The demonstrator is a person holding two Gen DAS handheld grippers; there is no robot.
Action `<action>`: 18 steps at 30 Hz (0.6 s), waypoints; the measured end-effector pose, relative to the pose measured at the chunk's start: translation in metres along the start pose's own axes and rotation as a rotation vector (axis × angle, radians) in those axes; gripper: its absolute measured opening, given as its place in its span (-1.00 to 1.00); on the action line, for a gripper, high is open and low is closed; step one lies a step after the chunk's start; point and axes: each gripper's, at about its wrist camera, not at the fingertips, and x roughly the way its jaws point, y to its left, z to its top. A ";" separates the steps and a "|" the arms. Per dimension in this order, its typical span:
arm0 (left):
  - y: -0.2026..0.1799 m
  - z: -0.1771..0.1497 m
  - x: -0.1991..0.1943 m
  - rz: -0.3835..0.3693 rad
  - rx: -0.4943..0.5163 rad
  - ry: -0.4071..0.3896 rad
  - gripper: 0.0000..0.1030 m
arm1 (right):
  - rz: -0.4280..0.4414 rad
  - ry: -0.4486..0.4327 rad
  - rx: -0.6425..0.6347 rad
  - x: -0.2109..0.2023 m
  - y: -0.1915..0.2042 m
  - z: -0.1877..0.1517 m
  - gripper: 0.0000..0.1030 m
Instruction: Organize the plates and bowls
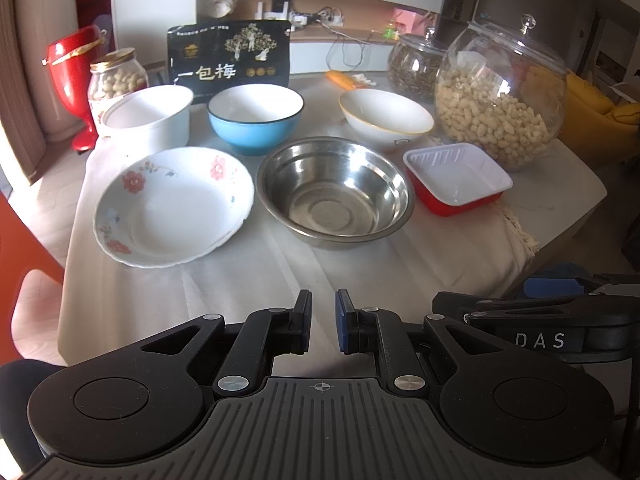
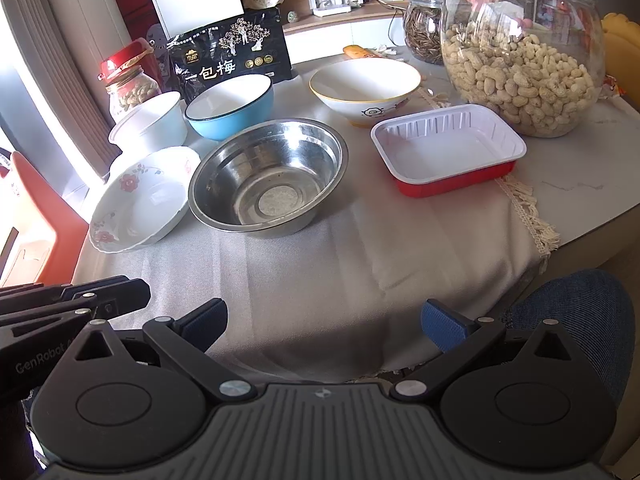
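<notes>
Six dishes stand in two rows on the cloth-covered table. In the near row are a flowered plate [image 1: 172,206] [image 2: 144,200], a steel bowl [image 1: 336,192] [image 2: 268,176] and a red tray with a white inside [image 1: 456,178] [image 2: 448,148]. Behind them are a white plastic tub [image 1: 148,118] [image 2: 150,124], a blue bowl [image 1: 256,120] [image 2: 230,106] and a yellow-rimmed white bowl [image 1: 386,118] [image 2: 364,88]. My left gripper [image 1: 323,300] hovers over the near cloth, shut and empty. My right gripper [image 2: 324,312] is wide open with nothing between its fingers, short of the steel bowl.
A big peanut jar [image 1: 496,96], a seed jar [image 1: 414,66], a small nut jar [image 1: 116,76], a black snack bag [image 1: 230,56] and a red vase [image 1: 74,80] line the back. The fringed cloth edge [image 2: 536,220] hangs right; an orange chair [image 2: 36,216] stands left; a denim knee [image 2: 580,312] shows.
</notes>
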 end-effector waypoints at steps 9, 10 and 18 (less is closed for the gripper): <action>0.000 0.003 0.010 -0.036 -0.008 0.008 -0.70 | 0.030 0.004 0.010 0.010 -0.011 0.007 1.00; 0.000 0.005 0.012 -0.079 -0.006 0.003 -0.69 | 0.031 -0.002 0.017 0.012 -0.015 0.009 1.00; 0.011 0.029 0.066 -0.304 -0.147 0.129 -0.69 | -0.004 -0.019 0.092 0.045 -0.059 0.024 1.00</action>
